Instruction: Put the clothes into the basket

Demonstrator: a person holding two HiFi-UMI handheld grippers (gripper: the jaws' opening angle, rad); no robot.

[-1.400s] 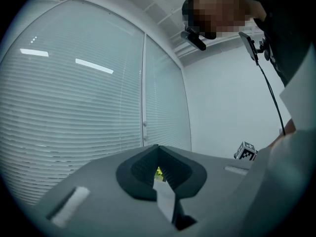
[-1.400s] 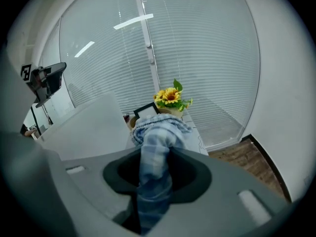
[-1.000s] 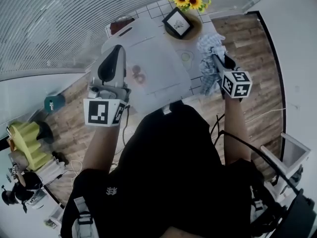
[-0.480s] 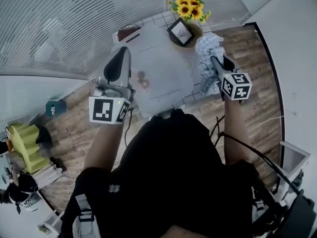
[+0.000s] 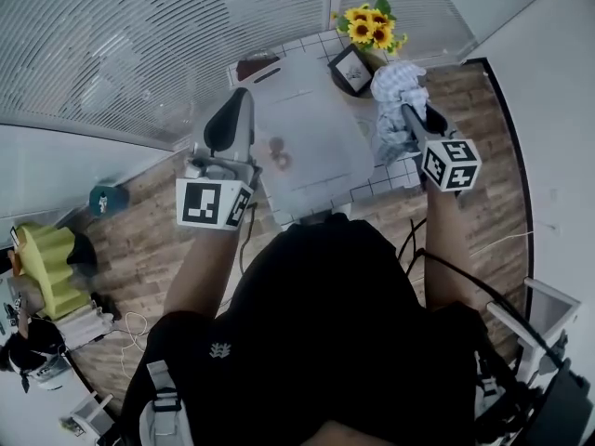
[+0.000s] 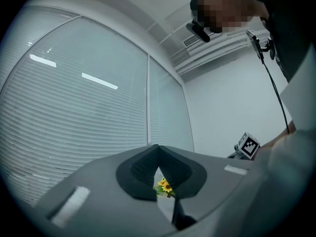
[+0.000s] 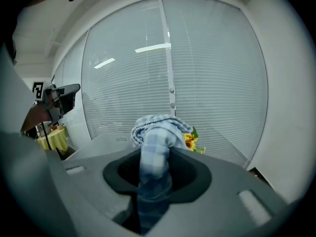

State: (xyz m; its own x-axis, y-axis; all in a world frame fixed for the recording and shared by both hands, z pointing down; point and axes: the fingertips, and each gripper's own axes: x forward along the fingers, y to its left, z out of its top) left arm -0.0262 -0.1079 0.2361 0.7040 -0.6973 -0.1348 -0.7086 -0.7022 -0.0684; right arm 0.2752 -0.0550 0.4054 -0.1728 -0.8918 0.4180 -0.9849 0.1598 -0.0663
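Note:
A blue-and-white checked cloth [image 5: 395, 86] hangs bunched from my right gripper [image 5: 407, 111], which is shut on it above the tiled table's right side. In the right gripper view the cloth [image 7: 157, 132] fills the gap between the jaws and droops over them. My left gripper [image 5: 241, 96] is raised over the table's left edge, jaws together with nothing in them; in its own view the pads [image 6: 148, 164] meet at the tip. A pale white shape [image 5: 307, 128] covers most of the table; I cannot tell whether it is the basket.
Sunflowers [image 5: 372, 28] and a small framed picture [image 5: 350, 68] stand at the far end of the tiled table [image 5: 390, 170]. Window blinds run behind it. A teal object [image 5: 107, 198] and a yellow cloth-covered stand [image 5: 46, 268] sit on the wood floor to the left.
The head view has swung, so the table sits further right and higher in the frame. The cloth stays in the right gripper and now looks more bunched. Both grippers keep their stance.

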